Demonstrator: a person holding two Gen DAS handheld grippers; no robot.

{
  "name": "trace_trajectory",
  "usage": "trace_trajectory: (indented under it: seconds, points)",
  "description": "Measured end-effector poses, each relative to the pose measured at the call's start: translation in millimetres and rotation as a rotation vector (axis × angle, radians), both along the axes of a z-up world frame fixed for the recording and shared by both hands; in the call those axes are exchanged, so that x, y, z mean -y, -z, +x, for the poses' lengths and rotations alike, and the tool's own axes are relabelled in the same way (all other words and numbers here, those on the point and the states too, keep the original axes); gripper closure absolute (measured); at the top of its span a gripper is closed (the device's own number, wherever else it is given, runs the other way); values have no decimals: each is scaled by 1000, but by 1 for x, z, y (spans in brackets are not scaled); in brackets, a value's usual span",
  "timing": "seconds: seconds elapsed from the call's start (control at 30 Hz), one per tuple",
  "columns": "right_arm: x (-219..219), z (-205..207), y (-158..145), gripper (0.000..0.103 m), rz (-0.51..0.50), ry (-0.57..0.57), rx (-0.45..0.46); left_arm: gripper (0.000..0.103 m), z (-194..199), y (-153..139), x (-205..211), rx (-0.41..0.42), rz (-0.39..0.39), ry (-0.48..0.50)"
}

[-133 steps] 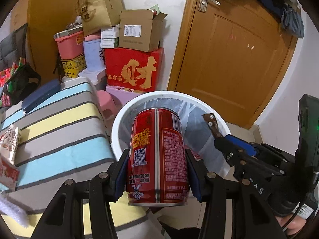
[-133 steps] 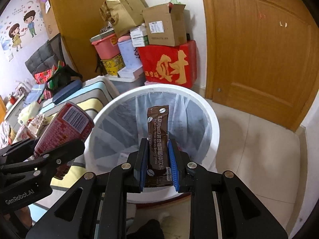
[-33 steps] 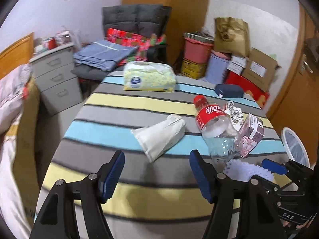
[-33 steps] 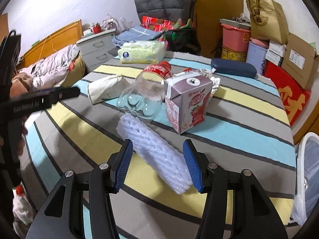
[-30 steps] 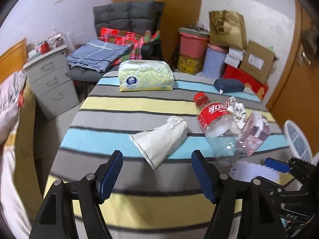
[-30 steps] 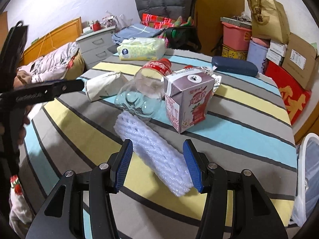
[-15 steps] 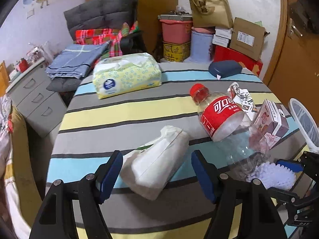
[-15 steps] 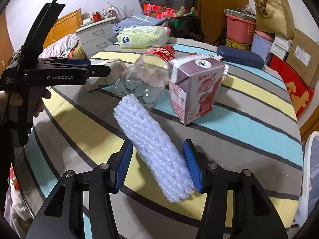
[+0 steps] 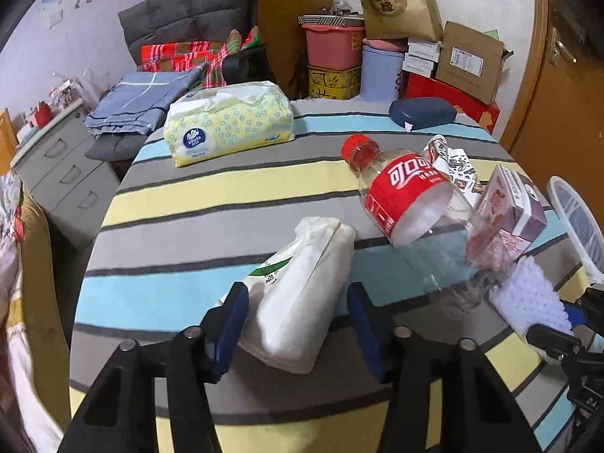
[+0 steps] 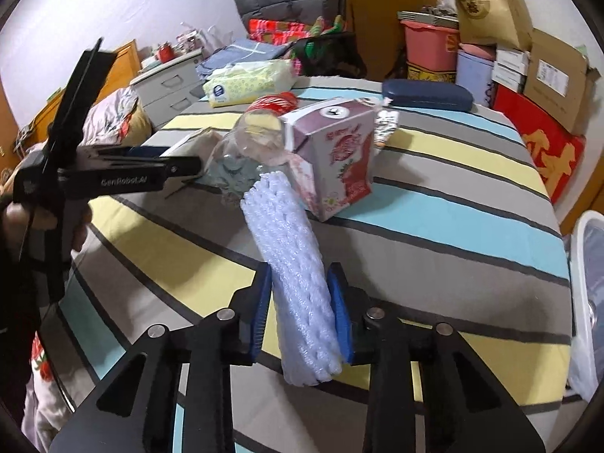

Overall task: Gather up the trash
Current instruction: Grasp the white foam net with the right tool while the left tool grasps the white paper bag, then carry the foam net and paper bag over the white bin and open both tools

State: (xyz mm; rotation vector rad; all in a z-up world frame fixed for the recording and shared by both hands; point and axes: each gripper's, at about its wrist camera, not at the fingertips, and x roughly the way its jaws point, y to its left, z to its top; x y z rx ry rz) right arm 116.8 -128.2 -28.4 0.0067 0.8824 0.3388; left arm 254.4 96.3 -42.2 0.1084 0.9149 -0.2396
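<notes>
On the striped table (image 9: 196, 204) lie a white tissue pack (image 9: 302, 294), an empty cola bottle (image 9: 411, 204) with a red label, a purple drink carton (image 10: 332, 158) and a white foam net sleeve (image 10: 294, 271). My left gripper (image 9: 298, 317) is open, its jaws on either side of the near end of the tissue pack. My right gripper (image 10: 300, 313) is shut on the foam sleeve, which rests on the table. The sleeve also shows in the left wrist view (image 9: 532, 298).
A white trash bin (image 10: 589, 294) stands at the table's right edge. A yellow tissue pack (image 9: 230, 128) and a dark blue case (image 9: 422, 111) lie at the far side. Boxes (image 9: 468, 60) are stacked by the wall and door. A grey drawer unit (image 9: 64, 173) stands left.
Both grippers moved forward over the table. The left jaws now flank the tissue pack. The right jaws closed onto the foam sleeve.
</notes>
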Motion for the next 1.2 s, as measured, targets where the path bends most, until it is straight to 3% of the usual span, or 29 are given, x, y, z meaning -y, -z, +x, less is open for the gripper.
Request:
trace_trajectory:
  seconds: [0.27,0.53,0.73,0.87,1.2]
  points:
    - [7,-7,2,75,12,25,-7,64,-17,-1,8,-5,9,-21]
    - [13,-10,3,75,29,51,-9,57,-14,2,11,-15,-22,-20]
    - [18,-13,3,75,41,72,-4,61,-15,2,19,-2,19,-49]
    - [22,-16,2,75,45,88,8,69,-25,-3,19,18,-12,-55]
    - [32,-24,-4,75,49,130,42,70,-62,-14,25,32,-115,-94]
